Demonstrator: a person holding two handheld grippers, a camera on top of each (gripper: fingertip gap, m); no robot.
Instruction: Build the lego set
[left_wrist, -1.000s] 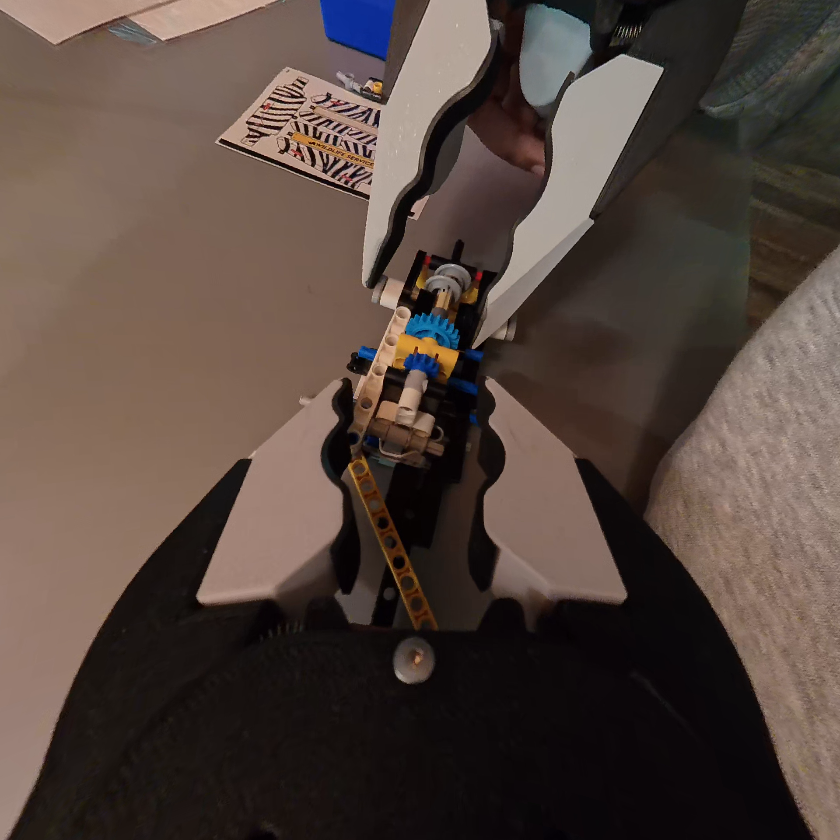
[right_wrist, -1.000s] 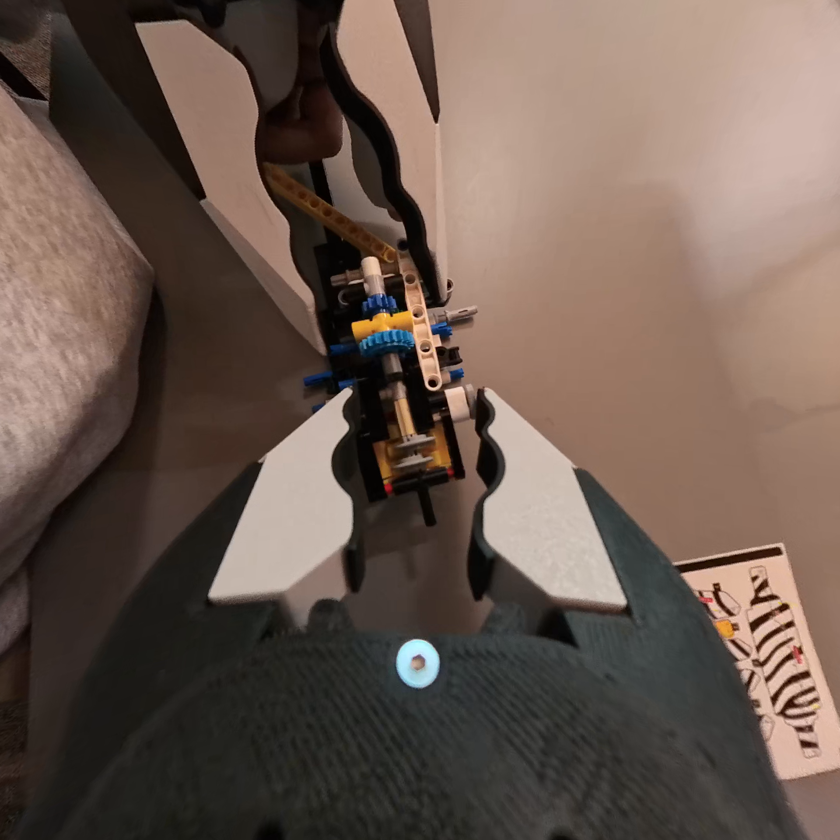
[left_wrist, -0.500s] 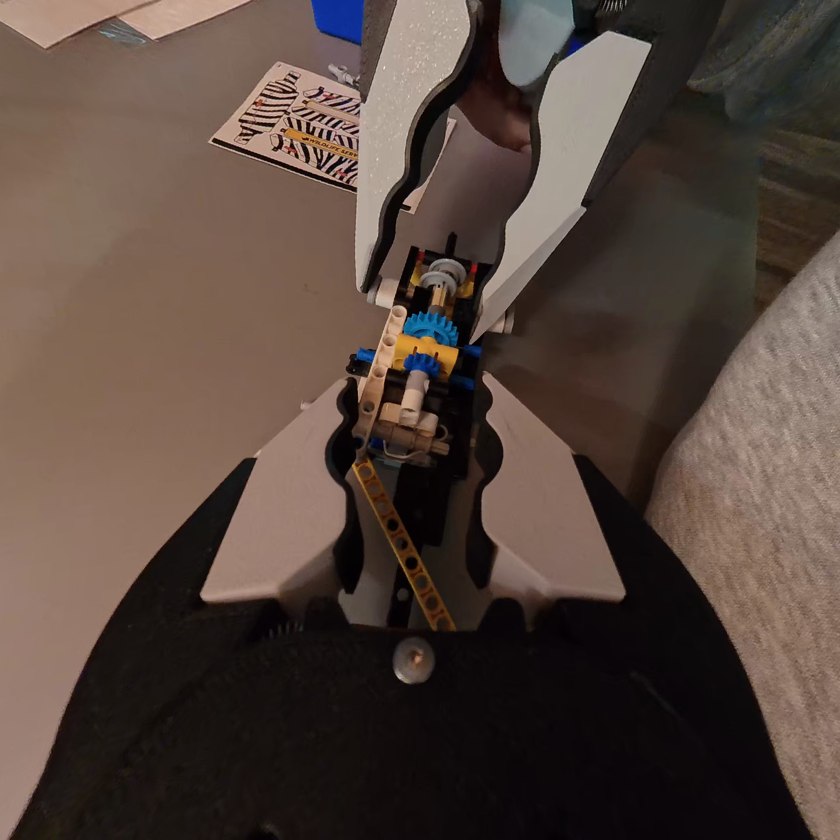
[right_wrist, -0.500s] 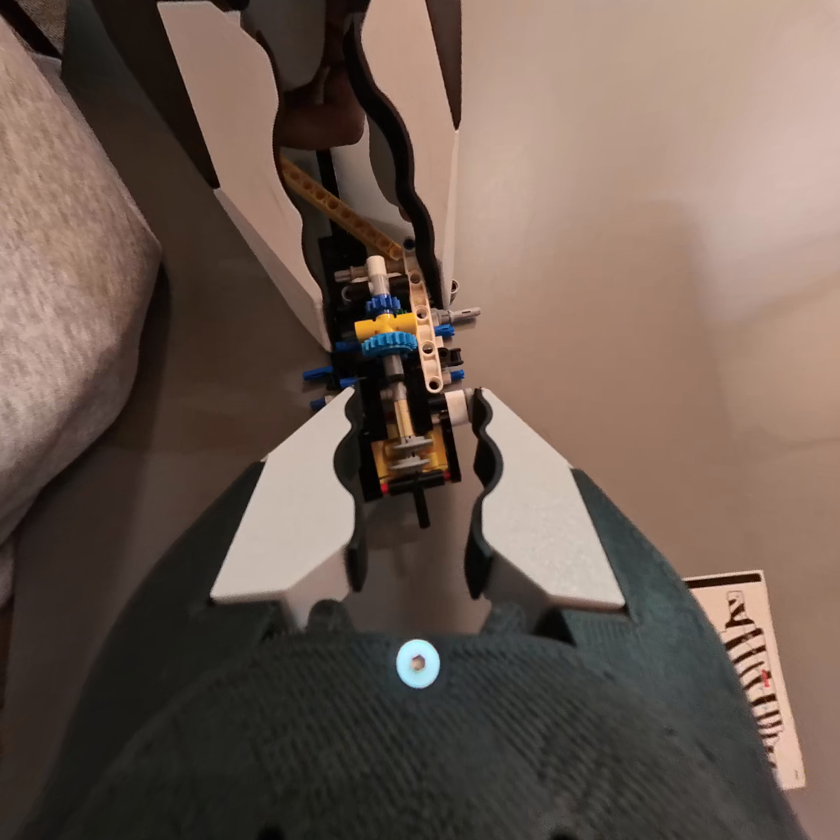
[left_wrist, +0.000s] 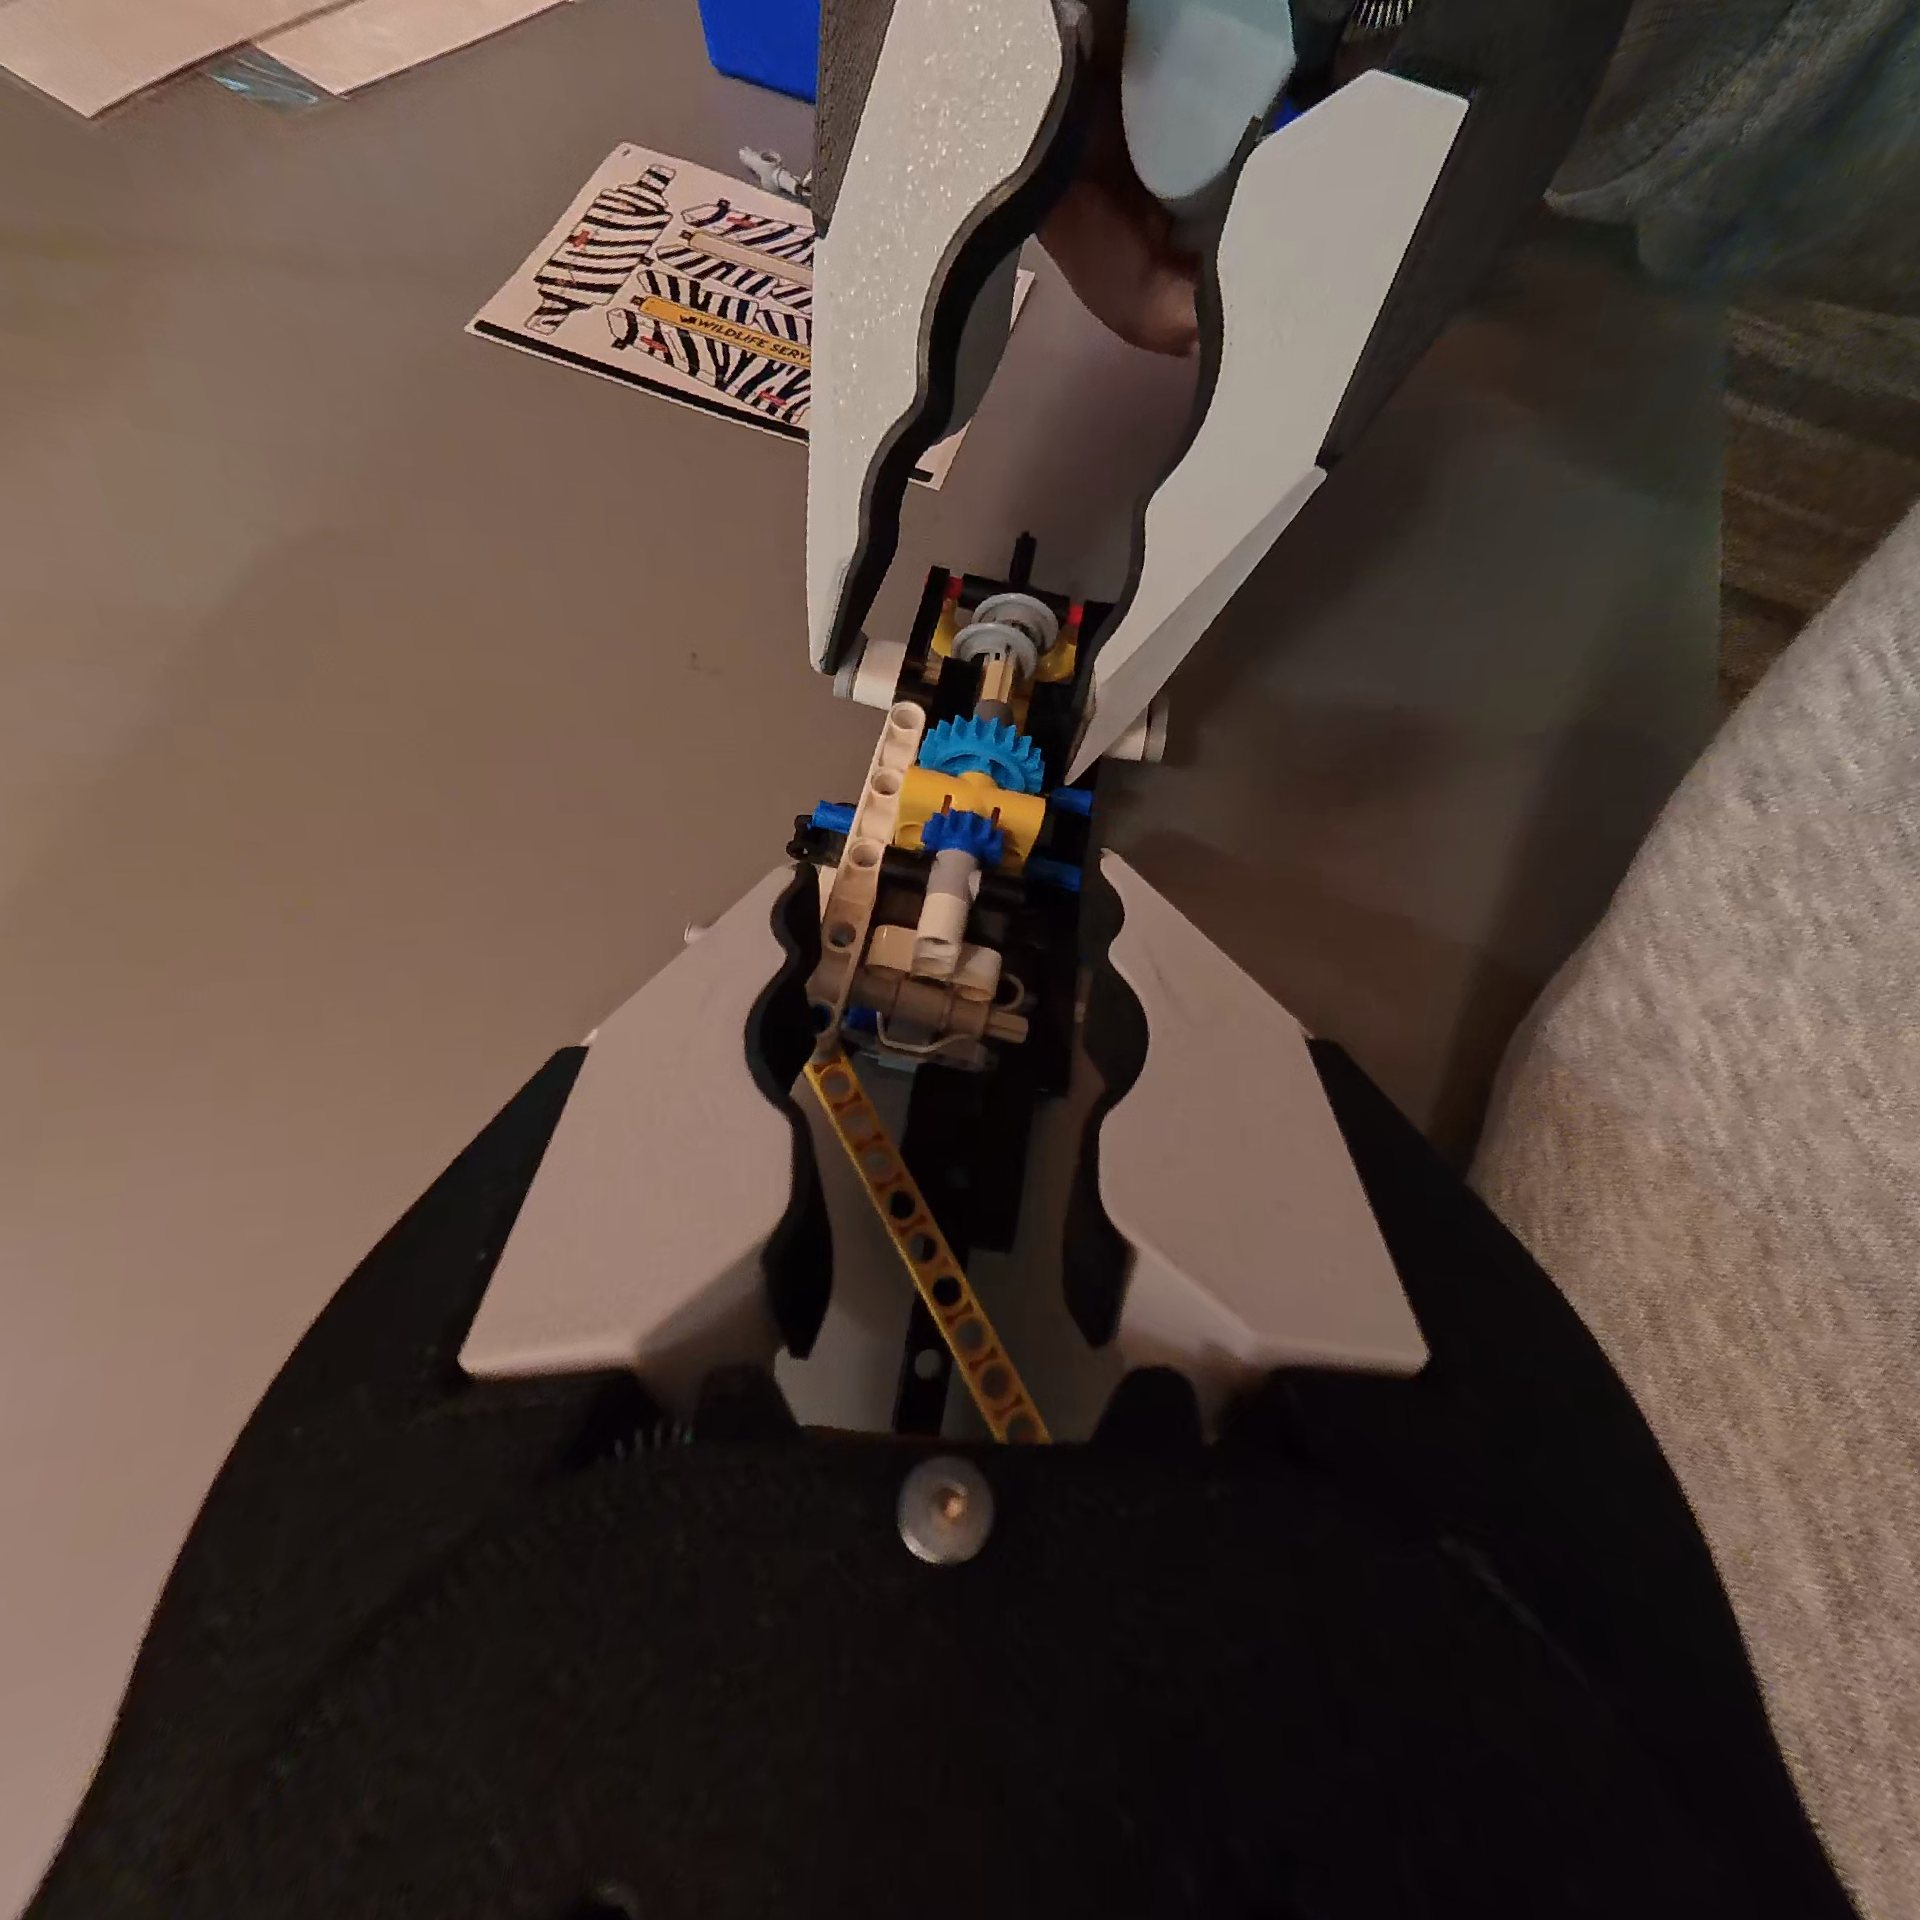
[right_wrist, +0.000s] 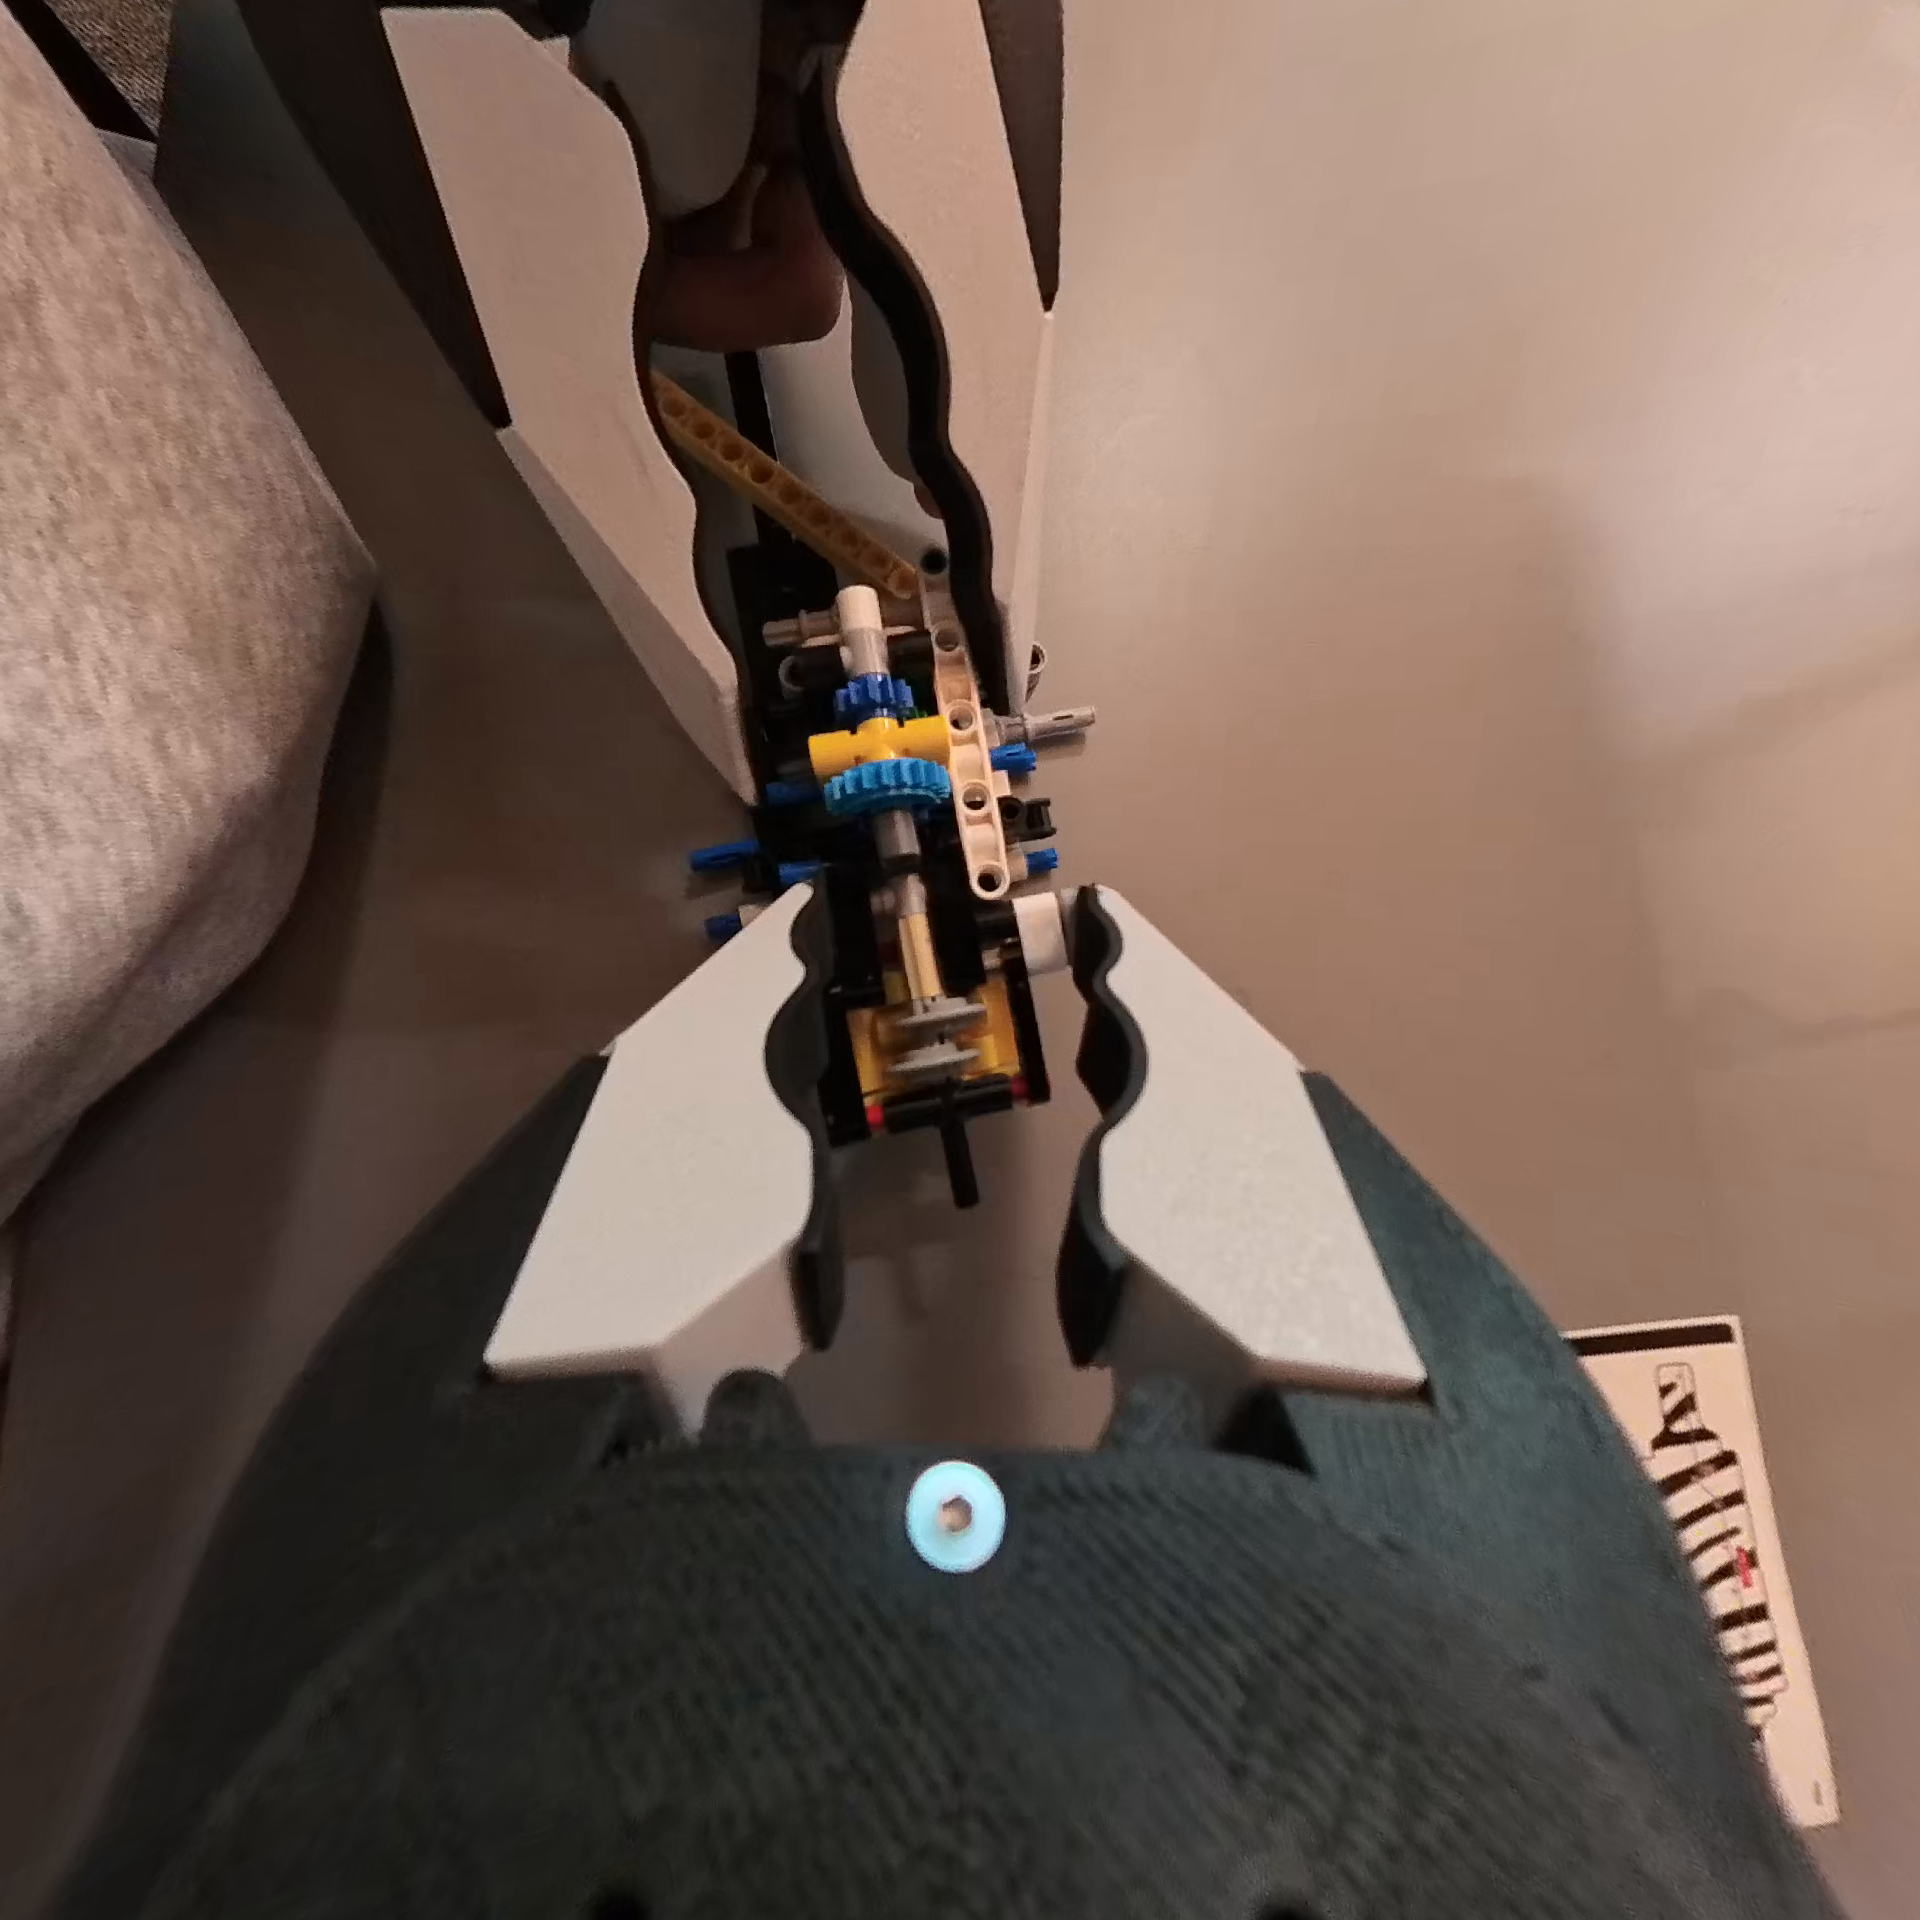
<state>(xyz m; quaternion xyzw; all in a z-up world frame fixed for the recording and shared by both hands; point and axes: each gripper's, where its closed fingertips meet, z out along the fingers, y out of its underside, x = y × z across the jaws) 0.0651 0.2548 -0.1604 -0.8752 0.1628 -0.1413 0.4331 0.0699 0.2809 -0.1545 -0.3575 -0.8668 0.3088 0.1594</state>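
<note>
A Lego assembly (left_wrist: 966, 831) with a black frame, blue gears, a yellow block, a white beam and a long yellow beam (left_wrist: 914, 1236) is held over the grey table between both grippers. My left gripper (left_wrist: 940, 894) is shut on its near end in the left wrist view. The long yellow beam runs back between the fingers. My right gripper (left_wrist: 987, 707) comes in from above and is shut on the far end. In the right wrist view my right gripper (right_wrist: 945, 904) clamps the black frame and a white pin on the assembly (right_wrist: 914, 831). The left gripper (right_wrist: 873, 727) holds the other end.
A zebra-striped sticker sheet (left_wrist: 675, 301) lies on the table, also at the right edge of the right wrist view (right_wrist: 1714, 1558). A blue box (left_wrist: 758, 42) and papers (left_wrist: 208, 42) are behind it. A grey cushion (left_wrist: 1714, 1143) borders the table (right_wrist: 125, 623). Left and right tips are no more than a few centimetres apart.
Both grippers and the assembly have shifted slightly together over the table. The long yellow beam has swung a little. Both grips are unchanged.
</note>
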